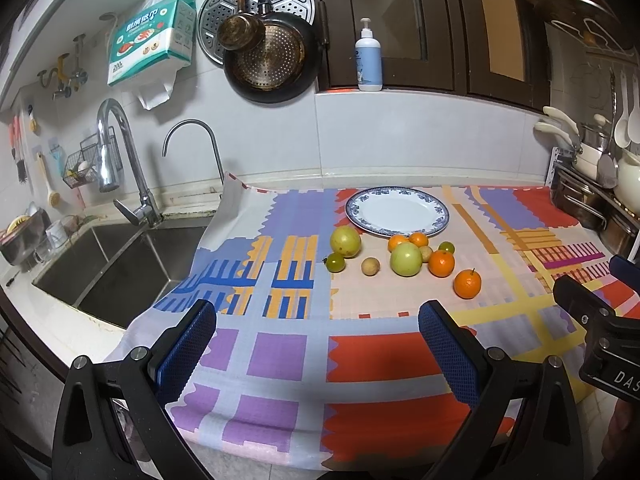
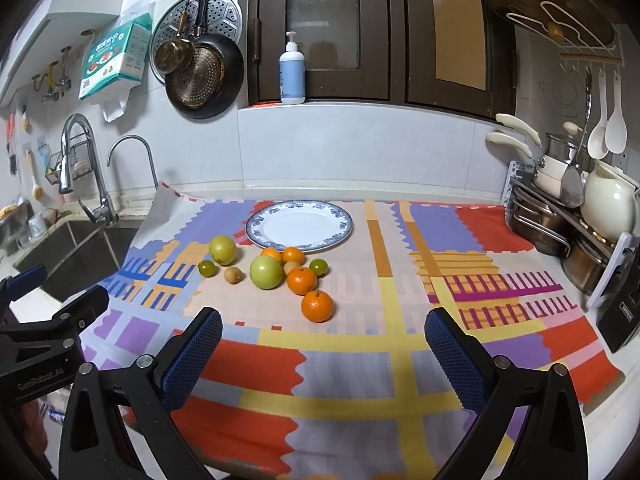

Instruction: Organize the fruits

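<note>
While both grippers, the left gripper point(image 1: 316, 344) and right gripper point(image 2: 324, 344), hang wide apart and empty, nothing is yet sorted. The round orange and green fruits point(image 2: 266, 272) lie clustered on the patterned cloth point(image 2: 360, 364) just before the bare blue-rimmed white plate point(image 2: 300, 226). Next likely calls for reaching to the nearest orange mandarin point(image 2: 317, 306).

Legible markings: "200" on the wall-hung bag pack point(image 1: 150, 42); "DAS" on the right gripper point(image 1: 624, 280) body; "GenRobot.AI" on the left gripper point(image 2: 24, 280) body.

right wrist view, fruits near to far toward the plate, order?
Nearest orange → second orange → large green fruit → yellow-green fruit → plate. Small ones skipped: their depths overlap.
</note>
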{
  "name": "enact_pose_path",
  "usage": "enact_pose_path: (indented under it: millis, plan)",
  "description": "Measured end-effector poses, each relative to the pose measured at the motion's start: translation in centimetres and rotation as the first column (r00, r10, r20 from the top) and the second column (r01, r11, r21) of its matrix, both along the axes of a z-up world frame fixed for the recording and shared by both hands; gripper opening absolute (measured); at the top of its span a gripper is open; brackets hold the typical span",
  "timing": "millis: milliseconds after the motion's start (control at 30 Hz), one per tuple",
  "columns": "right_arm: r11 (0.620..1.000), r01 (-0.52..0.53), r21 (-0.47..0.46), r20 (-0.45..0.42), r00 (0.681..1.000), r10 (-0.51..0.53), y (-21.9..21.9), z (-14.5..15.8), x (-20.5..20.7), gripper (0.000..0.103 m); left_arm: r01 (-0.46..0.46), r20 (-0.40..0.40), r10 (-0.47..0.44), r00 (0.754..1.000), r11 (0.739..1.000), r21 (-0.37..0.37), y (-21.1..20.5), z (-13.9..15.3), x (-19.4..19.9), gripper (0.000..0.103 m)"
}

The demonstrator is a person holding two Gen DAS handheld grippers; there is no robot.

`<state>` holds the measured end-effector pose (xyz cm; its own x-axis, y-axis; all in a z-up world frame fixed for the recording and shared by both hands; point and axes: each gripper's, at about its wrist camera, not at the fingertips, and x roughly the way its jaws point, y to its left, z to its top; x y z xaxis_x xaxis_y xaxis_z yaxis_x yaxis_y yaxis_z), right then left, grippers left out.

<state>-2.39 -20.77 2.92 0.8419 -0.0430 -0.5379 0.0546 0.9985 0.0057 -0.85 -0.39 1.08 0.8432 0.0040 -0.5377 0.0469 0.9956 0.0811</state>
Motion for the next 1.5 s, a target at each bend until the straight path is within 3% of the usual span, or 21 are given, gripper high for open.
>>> enact_pose_path:
  millis: [967,1500]
  plan:
    - [1.000,-0.008,0.003,0.003,1.000,0.008,0.2,0.0,0.0,0.102,0.007,0.009,-0.006,1.000,1.000,-0.008,0.1,-0.2,-0.2,0.103]
    - [1.000,0.010,0.019,-0.038,0.999,-0.009,0.5,-1.1,2.1,0.102,0.072,-0.012,-0.072,0.997,0.997,0.003,0.3,-1.1,2.8,0.103]
